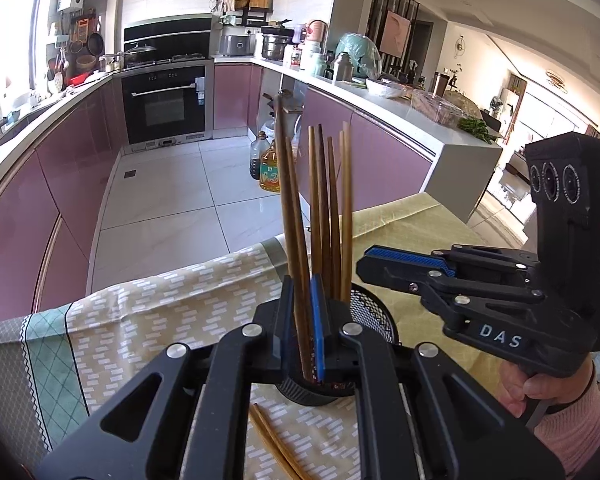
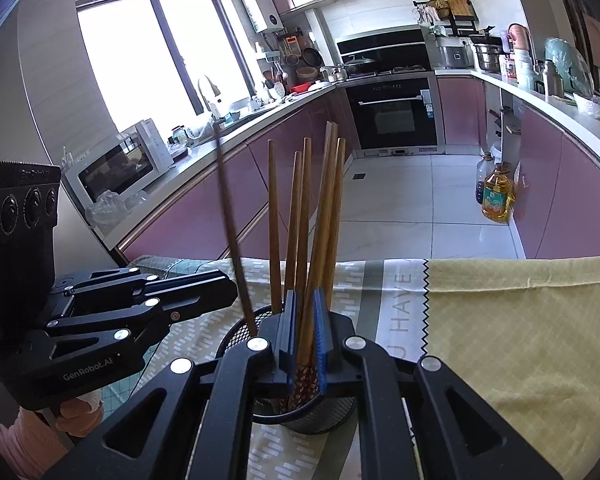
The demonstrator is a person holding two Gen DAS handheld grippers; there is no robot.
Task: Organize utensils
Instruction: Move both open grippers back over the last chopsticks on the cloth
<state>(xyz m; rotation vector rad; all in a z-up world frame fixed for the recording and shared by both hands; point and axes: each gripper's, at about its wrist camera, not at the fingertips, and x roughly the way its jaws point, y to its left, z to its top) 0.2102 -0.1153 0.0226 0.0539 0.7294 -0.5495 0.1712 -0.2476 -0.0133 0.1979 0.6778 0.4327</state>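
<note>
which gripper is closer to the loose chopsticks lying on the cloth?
Left. The left gripper hangs almost directly above the loose chopsticks, on the near side of the mesh holder. The right gripper is off to the right, above the holder's other side.

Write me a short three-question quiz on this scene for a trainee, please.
1. True or false: the left gripper is shut on chopsticks.
2. What do the upright chopsticks stand in? A) a glass B) a black mesh holder C) a drawer
3. Fill in: a loose pair of chopsticks lies on the ____ beside the holder.
Key: 1 true. 2 B. 3 tablecloth.
</note>
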